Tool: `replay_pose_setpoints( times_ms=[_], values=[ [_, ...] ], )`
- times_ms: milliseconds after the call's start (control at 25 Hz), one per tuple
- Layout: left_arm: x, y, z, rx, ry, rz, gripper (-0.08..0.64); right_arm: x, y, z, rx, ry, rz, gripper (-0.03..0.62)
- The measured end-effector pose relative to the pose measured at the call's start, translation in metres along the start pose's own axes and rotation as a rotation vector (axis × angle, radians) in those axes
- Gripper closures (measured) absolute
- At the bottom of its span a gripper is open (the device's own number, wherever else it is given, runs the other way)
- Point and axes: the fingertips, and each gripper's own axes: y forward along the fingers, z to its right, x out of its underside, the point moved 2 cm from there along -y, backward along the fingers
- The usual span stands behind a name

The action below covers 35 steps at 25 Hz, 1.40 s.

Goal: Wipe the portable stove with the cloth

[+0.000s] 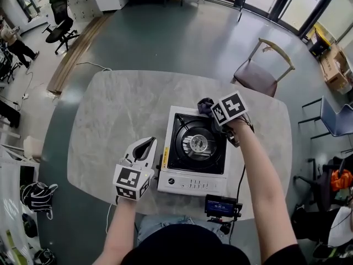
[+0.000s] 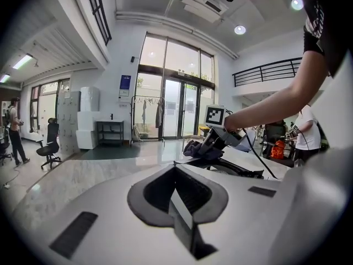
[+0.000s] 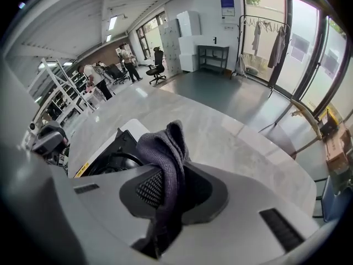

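Note:
The portable stove [image 1: 190, 182] is white with a black burner top and sits on the marble table [image 1: 110, 126], nearer the right. My right gripper [image 1: 213, 112] is over the stove's far right corner, shut on a dark grey cloth [image 1: 206, 105]. In the right gripper view the cloth [image 3: 165, 153] bunches up out of the closed jaws of the gripper [image 3: 164, 187], with the stove [image 3: 113, 160] below to the left. My left gripper [image 1: 148, 143] rests just left of the stove, shut and empty. The left gripper view shows that gripper [image 2: 175, 173], and beyond it the cloth [image 2: 196, 148] on the stove [image 2: 234, 170].
A small device with a lit screen [image 1: 221, 206] stands at the table's near edge, with a black cable running to the right arm. A wooden-armed chair [image 1: 263, 70] stands past the table's far right corner. A blue chair [image 1: 335, 120] stands at the right.

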Motion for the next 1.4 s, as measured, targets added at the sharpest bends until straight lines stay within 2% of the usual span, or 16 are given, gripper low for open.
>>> replay_pose_setpoints(
  times_ms=[200,360,560,800,1000,1240,1400],
  values=[
    [0.0,-0.004,-0.002,0.005,0.003,0.007,0.549,-0.003,0.004,-0.026,-0.047,-0.028,-0.025,0.523],
    [-0.001,-0.01,-0.013,-0.014,0.001,0.015,0.549,-0.013,0.012,-0.046,-0.051,-0.076,-0.037,0.523],
    [-0.001,-0.022,-0.02,-0.04,0.003,0.02,0.549,-0.022,0.022,-0.089,-0.207,-0.073,-0.02,0.523],
    [-0.002,-0.032,-0.03,-0.067,-0.004,0.036,0.549,-0.025,0.023,-0.095,-0.189,-0.087,-0.003,0.525],
    [-0.005,-0.035,-0.033,-0.071,-0.008,0.052,0.549,-0.034,0.0,-0.098,-0.154,-0.164,0.019,0.525],
    [-0.009,-0.039,-0.042,-0.091,-0.023,0.075,0.549,-0.07,-0.052,-0.137,-0.225,-0.239,0.162,0.525],
    [-0.009,-0.043,-0.043,-0.102,-0.029,0.092,0.549,-0.068,-0.046,-0.156,-0.23,-0.285,0.146,0.525]
  ],
)
